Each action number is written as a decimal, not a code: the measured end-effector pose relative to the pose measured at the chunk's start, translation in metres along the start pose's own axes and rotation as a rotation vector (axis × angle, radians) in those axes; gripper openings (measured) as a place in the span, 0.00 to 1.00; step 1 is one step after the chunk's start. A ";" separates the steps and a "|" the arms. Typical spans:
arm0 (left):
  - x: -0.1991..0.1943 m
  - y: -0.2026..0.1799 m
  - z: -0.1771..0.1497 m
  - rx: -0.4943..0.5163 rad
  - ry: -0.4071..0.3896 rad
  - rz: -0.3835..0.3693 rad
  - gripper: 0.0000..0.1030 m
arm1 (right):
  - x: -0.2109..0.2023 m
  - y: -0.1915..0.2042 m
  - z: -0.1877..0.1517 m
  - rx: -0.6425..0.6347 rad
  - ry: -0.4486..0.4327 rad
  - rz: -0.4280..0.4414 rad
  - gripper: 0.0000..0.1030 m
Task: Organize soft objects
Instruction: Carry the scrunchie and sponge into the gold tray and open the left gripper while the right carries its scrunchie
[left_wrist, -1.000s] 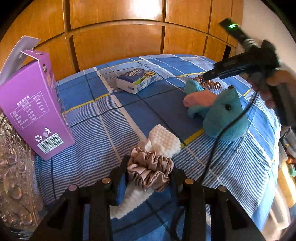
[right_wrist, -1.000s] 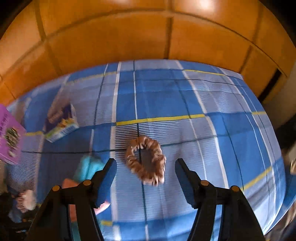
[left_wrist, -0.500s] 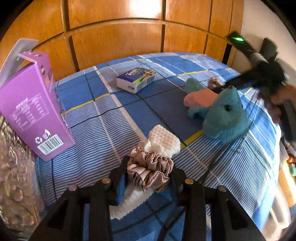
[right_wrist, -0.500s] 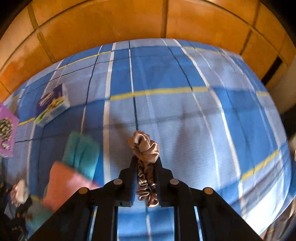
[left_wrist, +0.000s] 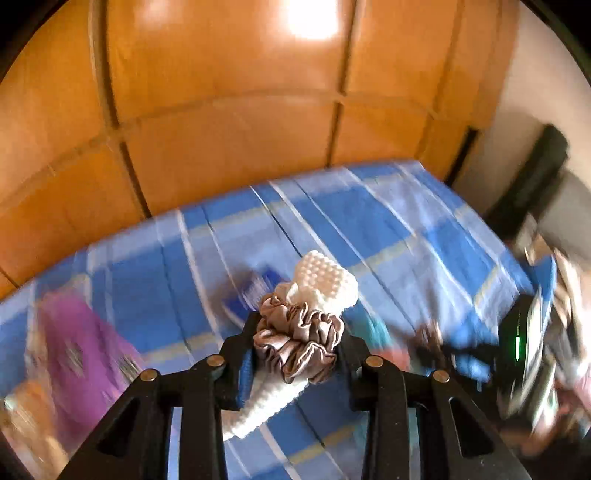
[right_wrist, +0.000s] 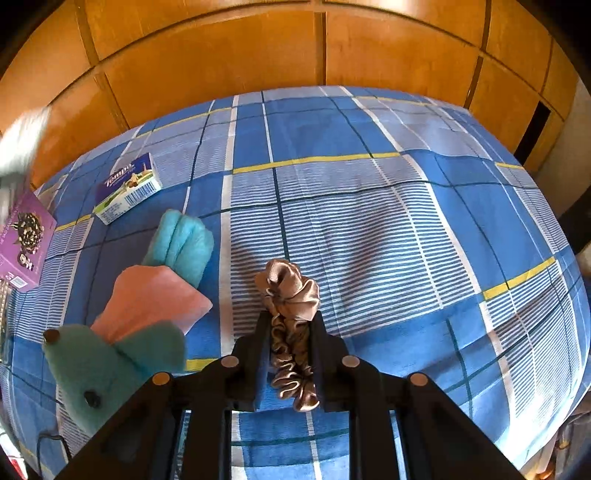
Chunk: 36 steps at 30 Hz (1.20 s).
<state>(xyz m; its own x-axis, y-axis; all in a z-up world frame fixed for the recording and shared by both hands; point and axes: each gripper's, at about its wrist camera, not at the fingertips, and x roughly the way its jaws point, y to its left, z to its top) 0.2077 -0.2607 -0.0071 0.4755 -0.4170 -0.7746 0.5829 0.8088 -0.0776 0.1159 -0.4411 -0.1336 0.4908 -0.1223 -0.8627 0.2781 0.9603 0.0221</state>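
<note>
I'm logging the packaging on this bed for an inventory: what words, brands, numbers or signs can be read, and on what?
"Tempo": on the blue and white tissue pack, in white script.
Barcode and small print on that pack's white side: too small to read.
Print on the purple box: too small to read; blurred in the left wrist view.
No other readable text.

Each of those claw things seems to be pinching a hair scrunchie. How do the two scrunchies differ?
The grey-taupe scrunchie is duller and greyer; the bronze scrunchie is warmer and golden-brown. The grey-taupe scrunchie is gripped together with a bumpy white sponge; the bronze scrunchie is gripped alone, squeezed into a narrow strip. Both are shiny, ruffled fabric rings.
</note>
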 end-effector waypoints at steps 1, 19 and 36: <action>-0.006 0.010 0.015 -0.010 -0.021 0.032 0.35 | -0.001 -0.001 -0.002 0.004 -0.014 0.005 0.17; -0.191 0.291 -0.117 -0.414 -0.155 0.391 0.35 | -0.002 0.012 -0.020 0.012 -0.155 -0.092 0.19; -0.228 0.392 -0.347 -0.876 -0.021 0.446 0.40 | 0.000 0.026 -0.007 0.003 -0.051 -0.197 0.19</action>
<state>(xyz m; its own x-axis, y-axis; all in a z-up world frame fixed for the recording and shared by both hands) 0.0990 0.2958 -0.0785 0.5498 0.0011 -0.8353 -0.3435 0.9118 -0.2249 0.1171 -0.4146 -0.1363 0.4678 -0.3198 -0.8239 0.3753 0.9159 -0.1425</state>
